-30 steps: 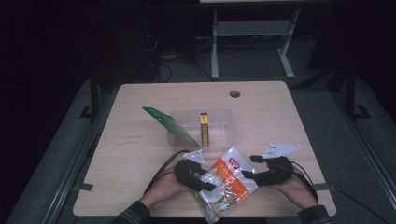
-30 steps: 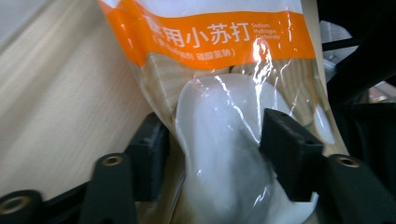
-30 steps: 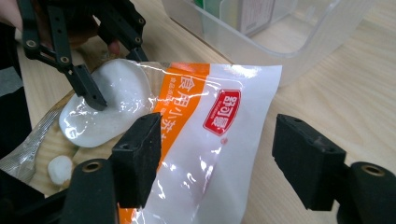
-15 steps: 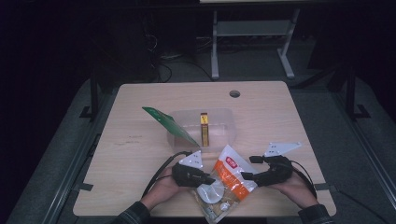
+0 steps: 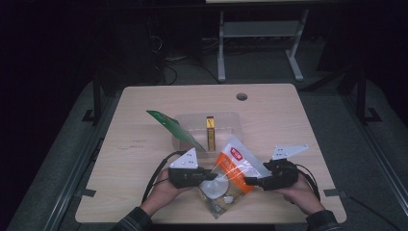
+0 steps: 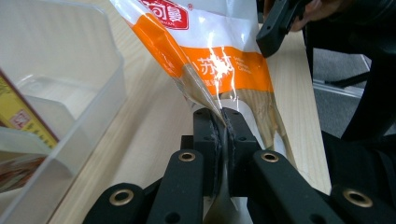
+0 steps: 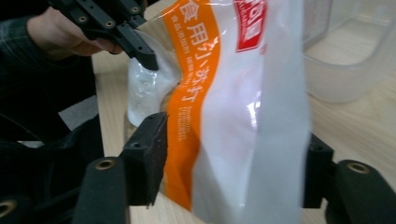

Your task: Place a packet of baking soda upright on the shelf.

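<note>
An orange and white snack bag (image 5: 234,169) is tilted up off the table near its front edge, between my two grippers. My left gripper (image 5: 211,175) is shut on the bag's thin edge (image 6: 223,122), its jaws pressed together with the film pinched between them. My right gripper (image 5: 248,181) comes in from the right. In the right gripper view the bag (image 7: 233,116) stands between its jaws, which have just been closing. One pad (image 7: 156,154) lies against the bag's orange side, and the other is half hidden behind the white side.
Just behind the bag stands a clear plastic container (image 5: 231,120) with a yellow box (image 5: 210,131) upright in it. A green lid (image 5: 172,127) leans on the container's left side. The wooden table (image 5: 139,192) has a cable hole (image 5: 242,96) at the back.
My left gripper has shut on the bag's edge and risen, lifting the bag from flat to tilted. My right gripper has kept its place.
</note>
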`<state>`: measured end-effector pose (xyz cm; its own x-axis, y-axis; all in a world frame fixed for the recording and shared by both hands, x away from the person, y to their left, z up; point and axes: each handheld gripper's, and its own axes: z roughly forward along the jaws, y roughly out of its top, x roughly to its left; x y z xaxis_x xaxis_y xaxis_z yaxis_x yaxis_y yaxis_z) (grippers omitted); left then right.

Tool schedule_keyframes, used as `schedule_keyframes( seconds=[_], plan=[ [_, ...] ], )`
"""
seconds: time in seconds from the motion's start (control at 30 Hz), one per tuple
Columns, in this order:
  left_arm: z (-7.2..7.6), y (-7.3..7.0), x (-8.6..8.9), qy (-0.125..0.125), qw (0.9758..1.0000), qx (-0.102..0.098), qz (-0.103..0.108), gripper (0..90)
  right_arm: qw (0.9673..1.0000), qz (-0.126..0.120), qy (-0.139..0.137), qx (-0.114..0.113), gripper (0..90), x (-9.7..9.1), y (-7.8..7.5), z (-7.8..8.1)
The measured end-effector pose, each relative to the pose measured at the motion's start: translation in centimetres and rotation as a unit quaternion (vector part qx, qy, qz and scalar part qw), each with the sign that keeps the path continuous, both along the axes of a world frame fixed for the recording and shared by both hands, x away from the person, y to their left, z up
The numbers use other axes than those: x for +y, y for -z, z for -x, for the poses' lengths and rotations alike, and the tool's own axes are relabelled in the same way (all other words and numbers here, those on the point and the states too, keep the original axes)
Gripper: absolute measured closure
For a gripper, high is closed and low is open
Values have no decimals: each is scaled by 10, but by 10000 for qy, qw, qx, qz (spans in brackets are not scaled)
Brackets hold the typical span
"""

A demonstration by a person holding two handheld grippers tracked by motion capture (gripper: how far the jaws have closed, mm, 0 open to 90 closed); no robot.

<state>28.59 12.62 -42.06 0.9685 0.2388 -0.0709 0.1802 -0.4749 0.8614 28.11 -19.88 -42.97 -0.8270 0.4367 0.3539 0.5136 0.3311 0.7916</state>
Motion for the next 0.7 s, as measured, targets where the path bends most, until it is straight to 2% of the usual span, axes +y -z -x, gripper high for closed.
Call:
schedule_keyframes(
  seconds=[0.03,0.07,0.1,0.2,0.23,0.27,0.3,0.37,0.4,0.43,0.53,0.57,0.6,0.63,0.67,0.7],
  plan=[
    [0,-1,2,-40,10000,-14,53,854,10000,-33,-77,34,510,4,1,-1],
    [0,-1,2,-40,10000,-14,53,855,10000,-33,-77,34,510,4,1,-1],
    [0,-2,2,-41,10000,-31,72,855,9999,-66,-95,54,548,5,1,-2],
    [0,-3,4,-114,9998,-46,146,858,9996,-239,-122,118,686,8,2,-5],
    [0,-3,5,-133,9997,-51,172,858,9993,-305,-127,149,757,7,2,-6],
    [0,-4,7,-162,9996,-62,218,859,9988,-435,-152,164,813,7,1,-7],
    [-2,-6,10,-223,9991,-13,365,863,9975,-635,-211,244,880,6,-1,-7],
    [-2,-7,11,-264,9988,-9,414,864,9969,-699,-254,244,893,6,-2,-6],
    [-3,-7,12,-269,9986,-3,446,865,9956,-844,-315,238,896,6,-5,-5],
    [-3,-8,13,-294,9986,-5,446,865,9956,-844,-315,238,896,6,-5,-5],
    [-5,-8,14,-390,9980,13,503,866,9937,-1023,-454,76,899,8,-13,-4],
    [-5,-8,14,-420,9977,36,527,866,9918,-1159,-543,21,900,9,-17,-3],
    [-7,-8,14,-434,9976,40,530,865,9907,-1219,-602,-18,900,11,-20,-3],
    [-7,-8,13,-468,9975,52,527,858,9892,-1260,-724,-192,900,16,-28,-1],
    [-8,-9,11,-482,9976,58,501,858,9892,-1260,-724,-192,900,16,-28,-1],
    [-9,-8,7,-490,9977,56,467,829,9872,-1324,-836,-300,900,21,-34,1]
  ],
)
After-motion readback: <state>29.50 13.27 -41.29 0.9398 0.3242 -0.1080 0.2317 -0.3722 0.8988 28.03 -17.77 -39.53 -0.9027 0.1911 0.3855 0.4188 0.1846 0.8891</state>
